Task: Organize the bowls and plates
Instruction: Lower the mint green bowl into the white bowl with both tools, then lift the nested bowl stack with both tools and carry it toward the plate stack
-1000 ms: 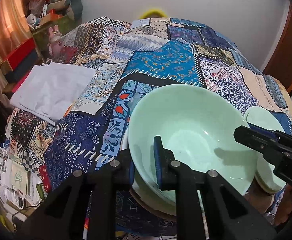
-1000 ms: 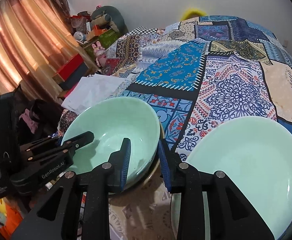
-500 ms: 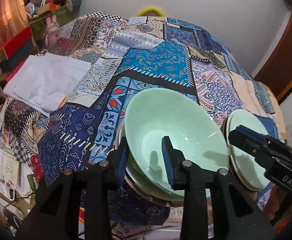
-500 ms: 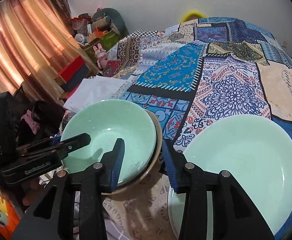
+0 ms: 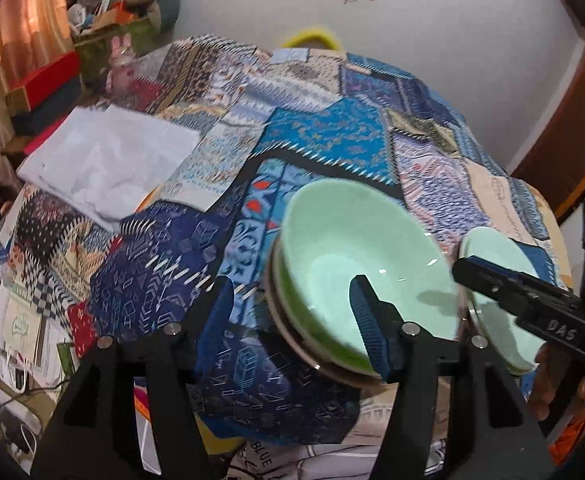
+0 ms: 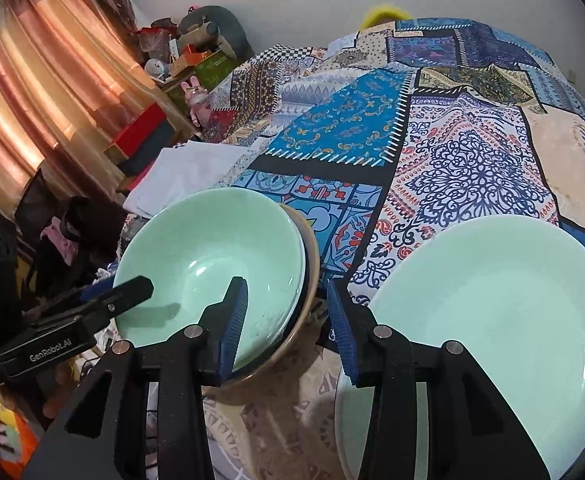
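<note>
- A white cloth [image 5: 108, 164] lies folded at the left edge of the quilt [image 5: 324, 148], well apart from the dishes; curtains [image 6: 40, 92] hang beyond it.
- The left gripper [image 5: 292, 320] has its jaws opening and now fairly wide. The near rim of the bowl [image 5: 364, 256] sits between them, but no pad presses on it: the left finger stands clear over the quilt and the right one is over the bowl's inside.
- The bowl, pale green, rests nested on a stack: a darker green dish [image 5: 316, 332] shows just under its rim, and a tan one [image 6: 306, 300] lies below that. In the left wrist view the bowl is blurred.
- The stack sits at the near edge of the quilt, left of the plate [image 6: 488, 320].
- The right gripper [image 6: 288, 324] has a narrow gap, its jaws opening slightly, with nothing gripped. It hangs over the space between the stack and the plate, with its left finger over the bowl's right rim and its right finger at the plate's left edge.
- The plate, pale green and empty, lies flat on the quilt, just beside the stack without touching it.
- A hand [image 5: 552, 384] shows under the right gripper in the left wrist view.
</note>
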Tool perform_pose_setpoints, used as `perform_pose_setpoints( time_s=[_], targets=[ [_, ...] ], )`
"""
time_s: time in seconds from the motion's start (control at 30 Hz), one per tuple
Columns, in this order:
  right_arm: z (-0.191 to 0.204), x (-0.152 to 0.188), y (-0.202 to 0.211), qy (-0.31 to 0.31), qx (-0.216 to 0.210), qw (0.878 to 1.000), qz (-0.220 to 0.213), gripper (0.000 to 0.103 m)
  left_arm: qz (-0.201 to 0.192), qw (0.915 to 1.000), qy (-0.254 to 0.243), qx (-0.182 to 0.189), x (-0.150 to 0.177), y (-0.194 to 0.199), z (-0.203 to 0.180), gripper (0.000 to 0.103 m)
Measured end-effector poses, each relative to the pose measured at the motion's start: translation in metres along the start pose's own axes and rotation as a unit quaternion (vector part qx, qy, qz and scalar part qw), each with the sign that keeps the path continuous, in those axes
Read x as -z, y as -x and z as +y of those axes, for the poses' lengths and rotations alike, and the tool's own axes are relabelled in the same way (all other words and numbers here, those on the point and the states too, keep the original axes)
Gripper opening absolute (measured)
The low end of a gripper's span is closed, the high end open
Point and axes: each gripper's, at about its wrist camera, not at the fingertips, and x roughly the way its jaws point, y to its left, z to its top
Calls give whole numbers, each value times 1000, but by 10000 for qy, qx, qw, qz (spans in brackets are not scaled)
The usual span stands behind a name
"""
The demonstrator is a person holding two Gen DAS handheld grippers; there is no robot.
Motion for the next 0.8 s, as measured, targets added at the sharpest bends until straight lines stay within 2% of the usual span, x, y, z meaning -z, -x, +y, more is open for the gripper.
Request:
perform_pose_setpoints(
  time_s=[0.2,0.37,0.6,0.7,0.8],
  targets=[
    [-1,-2,-12,-83,-56,9999,114,38,288,9980,346,442,4,-17,15,61],
    [3,-1,-21,-33,-61,9997,242,38,510,9971,321,473,10,-34,14,55],
    [5,1,-30,12,-72,9993,354,38,716,9939,568,619,16,-51,20,49],
    [6,-1,-32,75,-34,9993,362,38,668,9949,518,554,17,-53,16,47],
    [10,-1,-35,212,101,9992,326,38,650,9949,492,598,17,-53,13,40]
  ],
)
